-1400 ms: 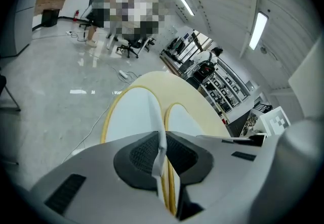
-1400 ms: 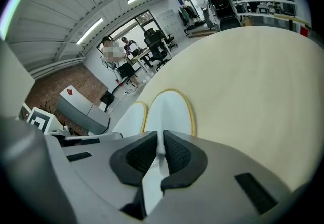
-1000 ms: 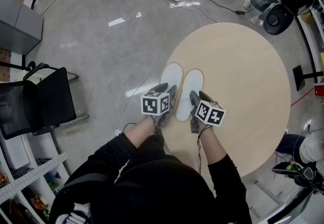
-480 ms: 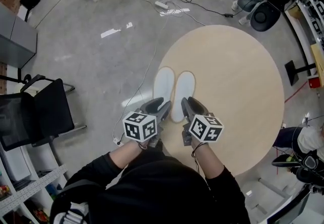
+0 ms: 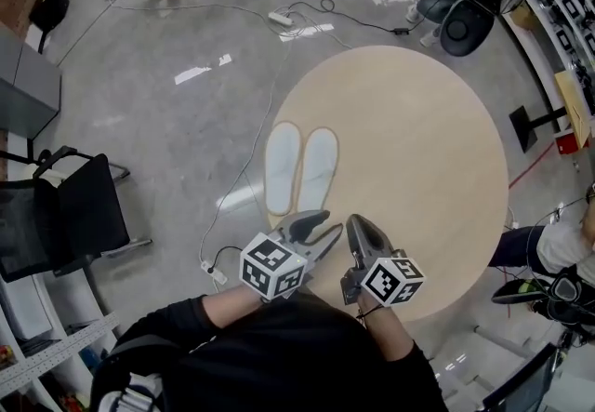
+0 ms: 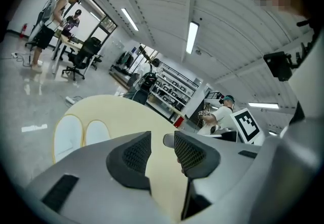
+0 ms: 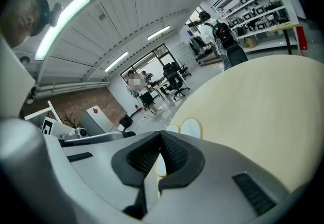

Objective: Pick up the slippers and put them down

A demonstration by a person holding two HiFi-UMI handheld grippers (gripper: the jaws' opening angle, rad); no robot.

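Two white slippers with tan edging, the left slipper (image 5: pixel 282 168) and the right slipper (image 5: pixel 318 168), lie side by side near the left edge of the round beige table (image 5: pixel 418 150). Both grippers hover closer to me, apart from the slippers. My left gripper (image 5: pixel 319 233) is open with nothing between its jaws. My right gripper (image 5: pixel 361 232) is shut and empty. In the left gripper view the slippers (image 6: pixel 67 134) lie far beyond the open left gripper (image 6: pixel 162 149). The right gripper view shows the slippers (image 7: pixel 191 128) past the closed right gripper (image 7: pixel 161 154).
A black chair (image 5: pixel 65 215) stands on the grey floor at the left. A cable (image 5: pixel 251 168) runs along the floor beside the table to a power strip (image 5: pixel 279 18). Office chairs (image 5: pixel 465 24) and a seated person (image 5: pixel 558 247) are at the right.
Both grippers have drawn back from the slippers toward me and risen. The right jaws have closed on nothing. The slippers stay on the table.
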